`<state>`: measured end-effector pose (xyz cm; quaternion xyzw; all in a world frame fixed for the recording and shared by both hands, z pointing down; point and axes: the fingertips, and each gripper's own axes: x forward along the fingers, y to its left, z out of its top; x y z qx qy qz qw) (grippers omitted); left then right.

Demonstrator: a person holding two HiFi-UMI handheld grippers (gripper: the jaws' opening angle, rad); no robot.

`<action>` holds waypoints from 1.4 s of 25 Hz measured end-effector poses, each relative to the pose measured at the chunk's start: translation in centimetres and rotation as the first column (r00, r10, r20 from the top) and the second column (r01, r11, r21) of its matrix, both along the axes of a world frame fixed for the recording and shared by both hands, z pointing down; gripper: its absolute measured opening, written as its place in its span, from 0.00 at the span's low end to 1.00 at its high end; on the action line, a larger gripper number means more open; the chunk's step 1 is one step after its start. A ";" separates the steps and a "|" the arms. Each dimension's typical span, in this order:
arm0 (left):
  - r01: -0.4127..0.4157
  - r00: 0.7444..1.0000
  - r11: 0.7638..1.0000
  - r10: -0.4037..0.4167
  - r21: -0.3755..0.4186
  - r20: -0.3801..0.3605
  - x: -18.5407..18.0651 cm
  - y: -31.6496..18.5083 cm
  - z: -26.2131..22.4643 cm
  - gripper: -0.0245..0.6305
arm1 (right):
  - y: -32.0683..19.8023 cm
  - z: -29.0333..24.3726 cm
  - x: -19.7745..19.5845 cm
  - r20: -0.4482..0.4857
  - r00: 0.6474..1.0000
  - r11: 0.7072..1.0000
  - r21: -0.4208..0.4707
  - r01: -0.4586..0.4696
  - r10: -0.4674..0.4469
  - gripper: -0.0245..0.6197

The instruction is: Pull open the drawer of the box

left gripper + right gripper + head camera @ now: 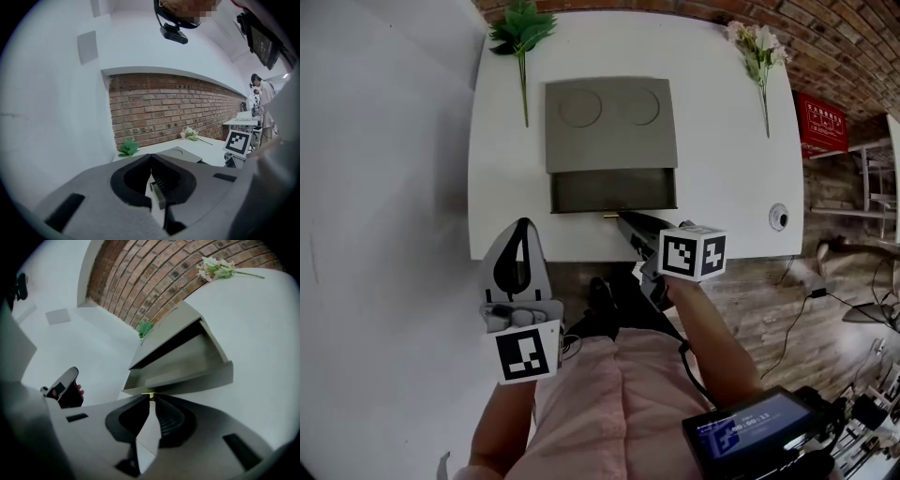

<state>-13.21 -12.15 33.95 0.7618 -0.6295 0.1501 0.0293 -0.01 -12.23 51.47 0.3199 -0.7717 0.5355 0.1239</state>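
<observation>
A grey box [609, 122] with two round recesses in its top stands on the white table [722, 169]. Its drawer [612, 190] is slid out toward me, showing an empty grey inside [187, 363]. A small brass knob [610, 215] sits at the middle of the drawer front. My right gripper [622, 217] is shut on that knob [149, 394], its tips [150, 397] right against the drawer front. My left gripper [522, 227] hovers off the table's near edge, left of the drawer, pointing up and away. Its jaws [150, 157] are shut with nothing between them.
A green leafy sprig [521, 33] lies at the table's far left and a pale flower stem [759, 52] at the far right. A small round object [779, 217] sits near the front right corner. A white wall runs along the left; a brick wall [178, 108] stands behind.
</observation>
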 end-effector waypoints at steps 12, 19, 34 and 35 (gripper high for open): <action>-0.023 1.000 1.000 0.023 -0.003 -0.004 -0.3 1.4 0.1 0.05 | 2.0 0.0 0.3 -0.013 1.000 1.000 0.007 -0.014 0.014 0.11; -0.021 1.000 1.000 0.021 0.004 0.002 -0.7 2.5 0.0 0.05 | 3.2 0.3 0.4 -0.014 1.000 1.000 0.006 -0.024 0.024 0.11; -0.025 1.000 1.000 0.025 0.010 0.007 -0.8 3.9 -0.1 0.05 | 5.0 0.6 0.5 -0.012 1.000 1.000 0.000 -0.027 0.027 0.11; -0.026 1.000 1.000 0.026 0.012 0.008 -0.8 4.1 -0.2 0.05 | 5.2 0.6 0.5 -0.012 1.000 1.000 0.000 -0.027 0.027 0.11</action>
